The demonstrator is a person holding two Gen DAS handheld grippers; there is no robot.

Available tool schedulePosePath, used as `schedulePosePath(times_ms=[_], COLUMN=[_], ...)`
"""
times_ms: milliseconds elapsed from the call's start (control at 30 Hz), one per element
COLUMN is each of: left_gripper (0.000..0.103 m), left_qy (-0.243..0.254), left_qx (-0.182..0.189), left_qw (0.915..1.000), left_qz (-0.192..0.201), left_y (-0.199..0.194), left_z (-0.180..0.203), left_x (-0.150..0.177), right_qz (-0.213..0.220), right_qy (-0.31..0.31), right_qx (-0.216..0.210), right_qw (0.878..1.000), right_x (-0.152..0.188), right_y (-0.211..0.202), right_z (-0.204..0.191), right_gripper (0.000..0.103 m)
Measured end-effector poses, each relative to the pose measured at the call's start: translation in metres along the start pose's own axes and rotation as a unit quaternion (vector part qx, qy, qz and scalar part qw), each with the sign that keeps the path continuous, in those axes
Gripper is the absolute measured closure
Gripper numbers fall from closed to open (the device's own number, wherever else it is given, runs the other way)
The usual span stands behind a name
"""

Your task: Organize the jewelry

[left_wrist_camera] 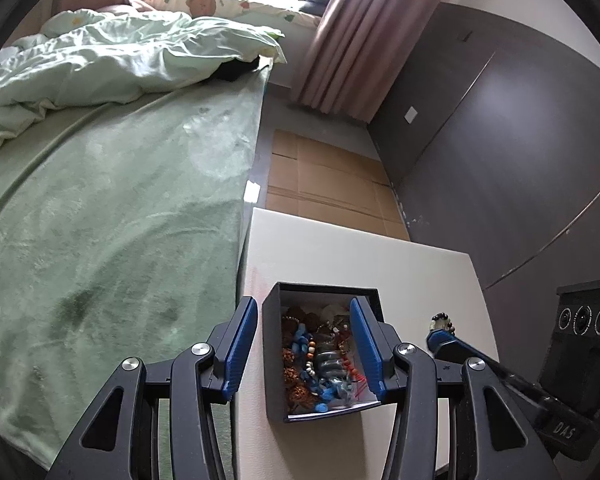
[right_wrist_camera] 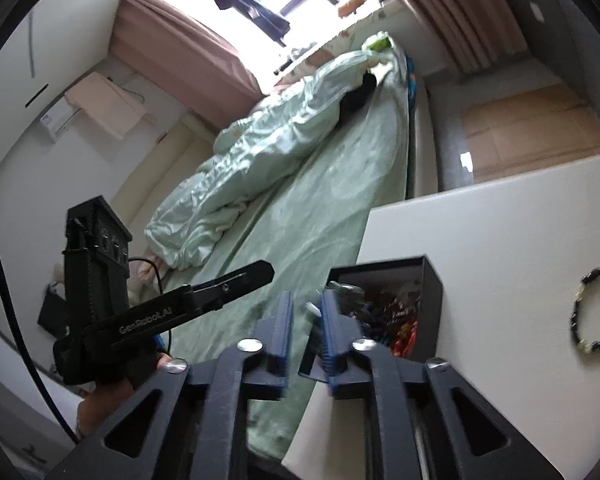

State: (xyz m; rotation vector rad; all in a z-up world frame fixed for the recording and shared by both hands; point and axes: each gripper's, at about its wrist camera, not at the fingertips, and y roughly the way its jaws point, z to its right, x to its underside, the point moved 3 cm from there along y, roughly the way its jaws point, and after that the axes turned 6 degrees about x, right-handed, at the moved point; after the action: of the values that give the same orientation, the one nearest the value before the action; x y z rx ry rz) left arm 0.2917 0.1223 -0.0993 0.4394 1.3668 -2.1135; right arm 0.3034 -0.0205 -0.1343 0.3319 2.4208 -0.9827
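Straddling the dark square cardboard box of mixed beads, left hand-held gripper gapes wide. Right hand-held gripper narrowly parted, pinching nothing. Dark-and-pale beaded bracelet lies apart on white tabletop.

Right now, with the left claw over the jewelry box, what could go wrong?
The box sits near the table edge by the bed; the open left claw above it could nudge it off. Its beads look tangled, so lifting one may drag others out. The bracelet lies loose on the table and could get swept off.
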Motion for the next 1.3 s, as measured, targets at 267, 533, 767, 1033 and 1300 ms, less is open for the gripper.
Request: schedulePosePath(times_ms=[267,533,767,1033,1300], left_gripper=[0.041,0.033,0.033,0.033,0.033], left_qy=[0.006,0.032,0.048,0.067,0.082], left_qx=[0.017,0.031,0.037,0.041,0.051], left_qw=[0.9998,0.999,0.998,0.9966,0.9945], left_qz=[-0.002,-0.005,-0.013,-0.023,-0.04], left_y=[0.001,0.008,0.018,0.032,0.056], left_z=[0.008,0.031,0.046,0.069,0.089], left_x=[0.002,0.005,0.007,0.014,0.024], right_qz=[0.021,0.033,0.037,0.037,0.016], right_qy=[0.007,0.016,0.027,0.058,0.104], right_qx=[0.021,0.067,0.104,0.147,0.2], right_qw=[1.0,0.997,0.994,0.987,0.974], right_x=[0.0,-0.005,-0.005,-0.002,0.0], right_y=[-0.03,-0.064,-0.09,-0.107,-0.098], right_z=[0.014,0.044,0.072,0.105,0.147], right_gripper=[0.057,0.057,0.056,0.052,0.052])
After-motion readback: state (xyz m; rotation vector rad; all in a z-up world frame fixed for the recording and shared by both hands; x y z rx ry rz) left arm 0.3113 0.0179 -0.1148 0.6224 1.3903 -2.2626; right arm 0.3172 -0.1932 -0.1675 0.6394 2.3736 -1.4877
